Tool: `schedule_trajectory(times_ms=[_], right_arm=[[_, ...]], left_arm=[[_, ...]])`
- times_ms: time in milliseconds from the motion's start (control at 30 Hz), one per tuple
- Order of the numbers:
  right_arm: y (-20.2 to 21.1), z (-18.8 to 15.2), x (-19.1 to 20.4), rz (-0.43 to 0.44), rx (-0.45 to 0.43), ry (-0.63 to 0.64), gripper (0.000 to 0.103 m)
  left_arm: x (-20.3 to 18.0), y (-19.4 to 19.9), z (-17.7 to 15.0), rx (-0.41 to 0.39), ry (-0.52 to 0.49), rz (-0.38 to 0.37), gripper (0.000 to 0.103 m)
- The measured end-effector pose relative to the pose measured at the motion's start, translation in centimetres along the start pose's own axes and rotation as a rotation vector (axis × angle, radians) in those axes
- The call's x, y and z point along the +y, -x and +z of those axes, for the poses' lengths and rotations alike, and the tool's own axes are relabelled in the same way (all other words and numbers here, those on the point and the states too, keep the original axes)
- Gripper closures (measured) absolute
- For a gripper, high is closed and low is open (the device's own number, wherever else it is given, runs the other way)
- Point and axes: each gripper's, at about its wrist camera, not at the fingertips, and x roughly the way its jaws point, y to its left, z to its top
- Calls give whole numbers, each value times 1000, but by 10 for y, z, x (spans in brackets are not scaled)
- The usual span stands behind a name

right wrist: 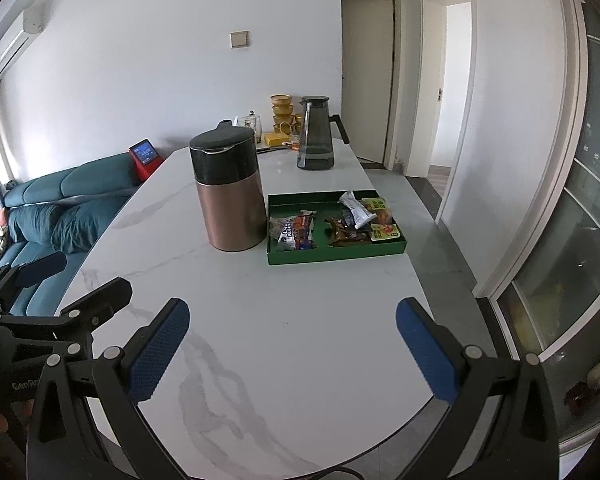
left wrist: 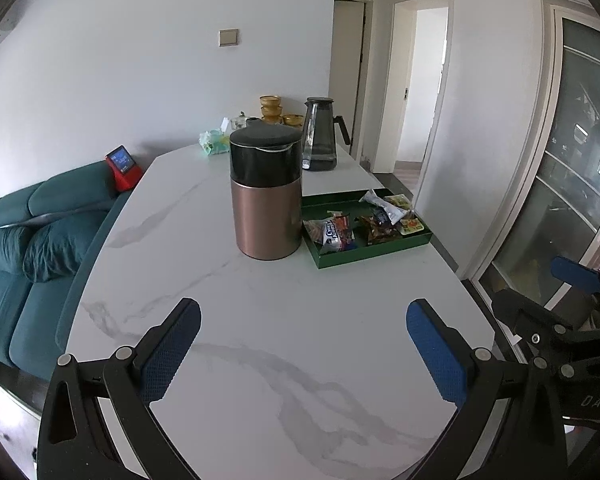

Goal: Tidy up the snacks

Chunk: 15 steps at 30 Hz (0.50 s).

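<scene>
Between the wide-spread blue pads of the left tool (left wrist: 304,350) lies only bare marble surface (left wrist: 260,312); this tool grips nothing. Just to its right, the right tool (right wrist: 292,346) is likewise spread wide and empty, held over the near end of the same surface. Each tool shows at the edge of the other's view, so the two hover side by side.

Ahead of both tools, well apart from them, stands a copper-coloured canister with a dark lid (right wrist: 230,190), upright. Touching or just beside its right flank sits a green tray (right wrist: 336,256), divided into compartments. All the snacks I can see lie inside it: a clear packet with blue lettering (right wrist: 294,234) in the left part, dark brown wrappers (right wrist: 348,234) further right, a white sachet (right wrist: 356,208) propped across the far corner, and yellow-green packs (right wrist: 384,222) at the right end. None lies loose on the surface.

Beyond the tray stands a smoked-glass pitcher (right wrist: 316,140), with stacked amber bowls (right wrist: 282,110) at the far end.

Judging the step: the snacks already rest in the tray, which fits either a gathering finished or a sorting yet to come; the sachet sits askew, so the scene does not settle which. Any further move calls for a long forward reach past the canister.
</scene>
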Motion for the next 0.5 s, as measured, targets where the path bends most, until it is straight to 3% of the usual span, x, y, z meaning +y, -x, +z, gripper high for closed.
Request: schedule_trajectory(times_ms=[500], right_arm=[[-3, 0, -3, 22, 1, 14, 0]], left_arm=[[-3, 4, -5, 13, 28, 36, 2]])
